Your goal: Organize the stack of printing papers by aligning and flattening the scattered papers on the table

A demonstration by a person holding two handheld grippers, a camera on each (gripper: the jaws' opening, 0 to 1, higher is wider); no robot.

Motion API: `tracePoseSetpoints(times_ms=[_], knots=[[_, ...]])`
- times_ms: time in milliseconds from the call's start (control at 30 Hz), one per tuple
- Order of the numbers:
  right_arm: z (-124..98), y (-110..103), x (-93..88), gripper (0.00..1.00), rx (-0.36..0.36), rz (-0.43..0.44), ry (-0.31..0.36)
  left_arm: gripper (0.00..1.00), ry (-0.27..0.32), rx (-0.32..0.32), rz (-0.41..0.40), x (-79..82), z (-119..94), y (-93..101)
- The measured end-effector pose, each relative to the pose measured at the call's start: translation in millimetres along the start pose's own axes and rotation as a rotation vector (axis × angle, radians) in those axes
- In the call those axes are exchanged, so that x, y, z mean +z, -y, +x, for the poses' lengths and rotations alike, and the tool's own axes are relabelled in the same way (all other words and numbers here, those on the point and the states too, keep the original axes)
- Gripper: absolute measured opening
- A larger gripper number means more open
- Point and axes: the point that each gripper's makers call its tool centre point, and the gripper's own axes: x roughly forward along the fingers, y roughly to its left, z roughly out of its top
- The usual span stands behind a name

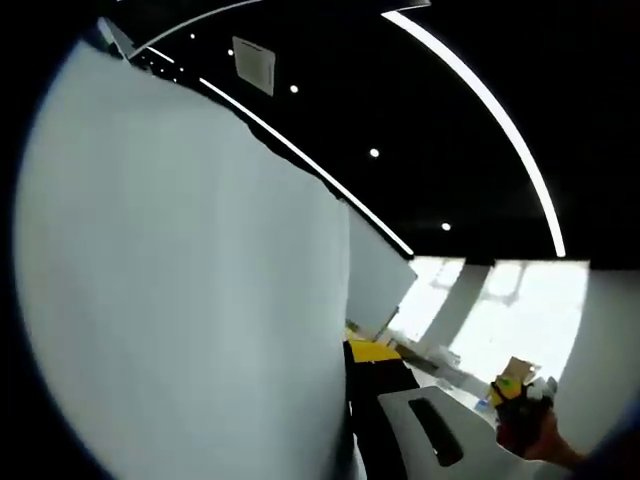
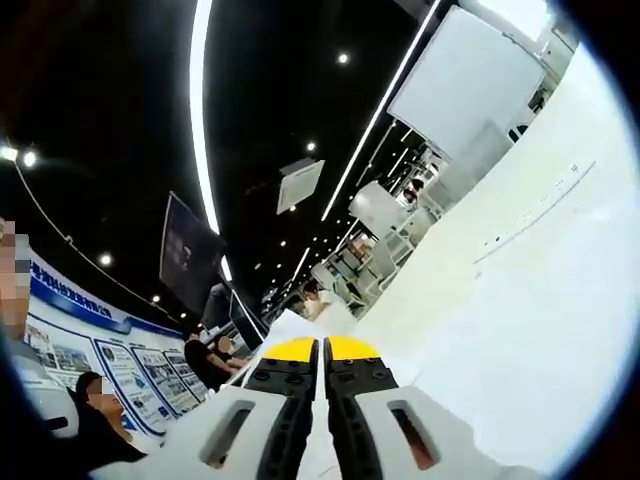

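The right gripper (image 2: 321, 350) has its jaws pressed together on a white sheet edge. The left gripper (image 1: 375, 362) seems clamped on the papers (image 1: 180, 280), held upright. With both lifted, sheets could slip or fan apart if either grip loosens.

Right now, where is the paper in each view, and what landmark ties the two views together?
Left gripper view: the paper covers the left half, top to bottom, left of the yellow-tipped jaw.
Right gripper view: the paper spreads over the right side, right of the closed jaws.
Shared landmark: the square ceiling panel on the dark ceiling, top left in the left gripper view and left of centre in the right gripper view.
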Motion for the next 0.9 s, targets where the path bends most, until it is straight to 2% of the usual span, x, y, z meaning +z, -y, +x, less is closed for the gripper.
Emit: tracePoseSetpoints(times_ms=[467,733,900], knots=[[-3,11,13.6,0.04,-0.079,-0.154,0.017,0.06,-0.012,-0.005,0.005,-4.2,-3,1.7],[-4,12,12.8,0.05,-0.080,-0.153,0.016,0.06,-0.016,0.000,0.013,-5.8,-3,2.4],[-6,15,17.1,0.09,-0.111,-0.208,0.019,0.06,-0.015,0.003,0.015,-6.0,-3,1.1]])
